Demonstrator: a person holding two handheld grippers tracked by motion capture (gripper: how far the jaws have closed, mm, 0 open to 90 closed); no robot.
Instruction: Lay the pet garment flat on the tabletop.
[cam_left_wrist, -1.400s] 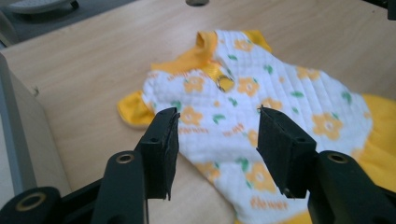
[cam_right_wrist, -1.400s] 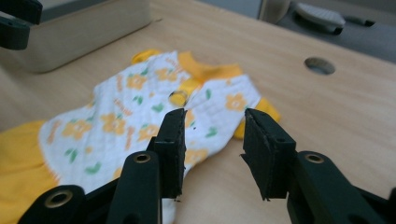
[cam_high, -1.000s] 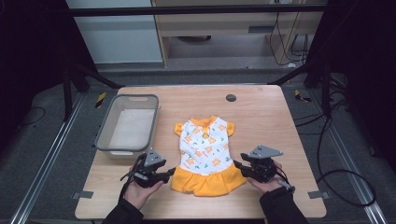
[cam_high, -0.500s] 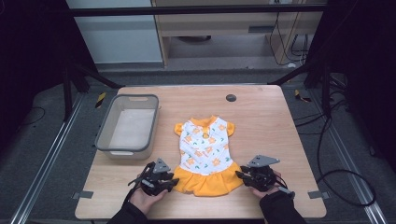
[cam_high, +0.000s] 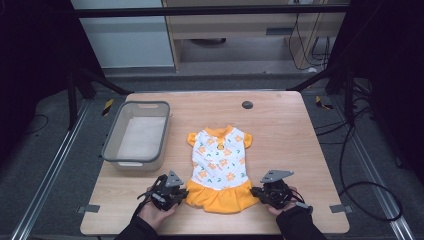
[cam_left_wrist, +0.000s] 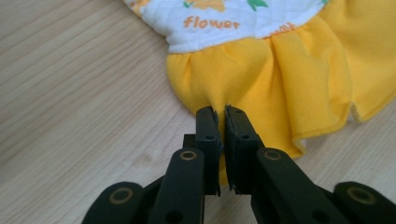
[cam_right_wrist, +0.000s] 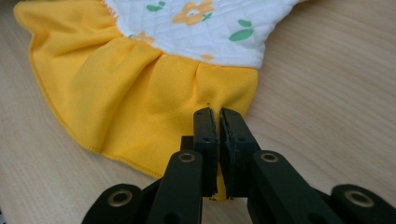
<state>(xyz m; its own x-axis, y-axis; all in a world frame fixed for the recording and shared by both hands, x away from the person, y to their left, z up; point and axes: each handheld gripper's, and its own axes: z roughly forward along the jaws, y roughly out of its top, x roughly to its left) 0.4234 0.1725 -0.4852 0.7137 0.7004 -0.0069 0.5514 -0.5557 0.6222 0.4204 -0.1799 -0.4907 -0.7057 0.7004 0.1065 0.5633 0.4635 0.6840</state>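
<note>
Now, dress (cam_high: 218, 170): flat on the table (cam_high: 300, 150), yellow skirt hem toward the person.
Left gripper (cam_left_wrist: 221, 112): jaws just closed, pinching the skirt's left edge.
Right gripper (cam_right_wrist: 218, 113): jaws just closed, pinching the right edge, apparently both layers.
Grey bin (cam_high: 161, 131): left of dress.

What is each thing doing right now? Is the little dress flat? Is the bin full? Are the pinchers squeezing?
Dress: flat on the table, front up, yellow skirt toward the person.
Left gripper: jaws have just been closing, now shut on the skirt's left edge.
Right gripper: jaws have just been closing, now shut on the skirt's right edge.
Bin: upright, empty, left of the dress.
Table: bare wood around the dress.
</note>
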